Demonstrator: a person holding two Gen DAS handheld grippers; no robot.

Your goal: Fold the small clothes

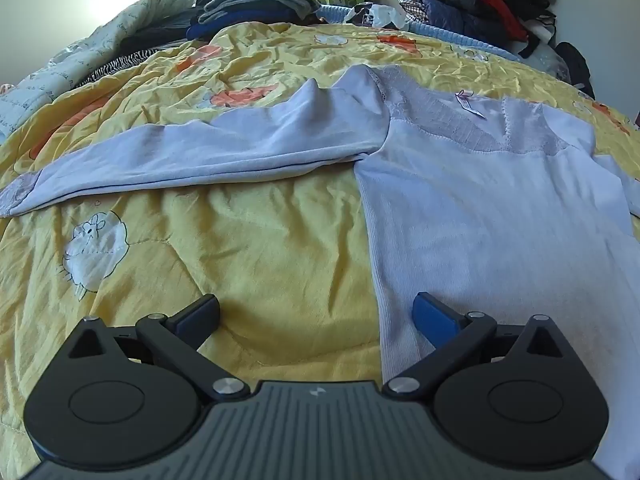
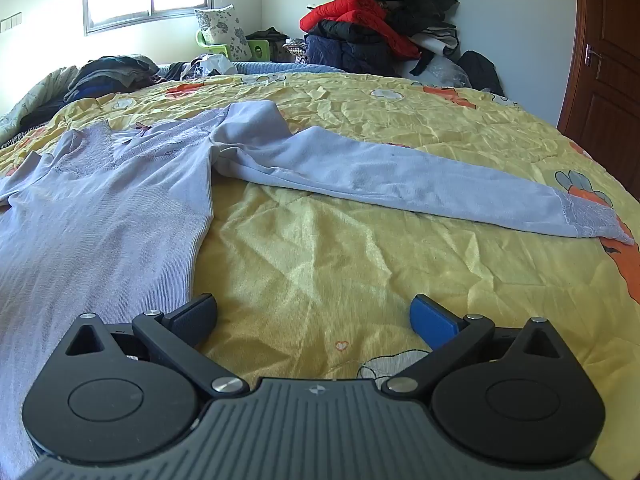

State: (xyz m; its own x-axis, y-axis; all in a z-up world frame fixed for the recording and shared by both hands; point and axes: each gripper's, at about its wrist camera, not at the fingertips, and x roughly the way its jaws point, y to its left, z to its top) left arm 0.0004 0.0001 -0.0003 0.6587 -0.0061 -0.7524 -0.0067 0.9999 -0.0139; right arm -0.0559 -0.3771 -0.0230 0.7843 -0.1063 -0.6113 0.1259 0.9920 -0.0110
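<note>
A pale lavender long-sleeved top (image 1: 492, 208) lies flat on the yellow quilt, lace neckline away from me. In the left wrist view its left sleeve (image 1: 192, 160) stretches out to the left. In the right wrist view the top's body (image 2: 100, 208) is at the left and its right sleeve (image 2: 400, 180) stretches out to the right. My left gripper (image 1: 316, 316) is open and empty, its jaws straddling the top's left side edge near the hem. My right gripper (image 2: 314, 316) is open and empty over bare quilt, its left finger (image 2: 192, 318) at the top's right side edge.
The yellow cartoon quilt (image 2: 360, 264) covers the bed. Folded dark clothes (image 1: 248, 4) and a crumpled blanket (image 1: 80, 52) lie at the far left. A heap of red and dark jackets (image 2: 372, 28) is at the far right corner. A wooden door (image 2: 604, 60) stands at the right.
</note>
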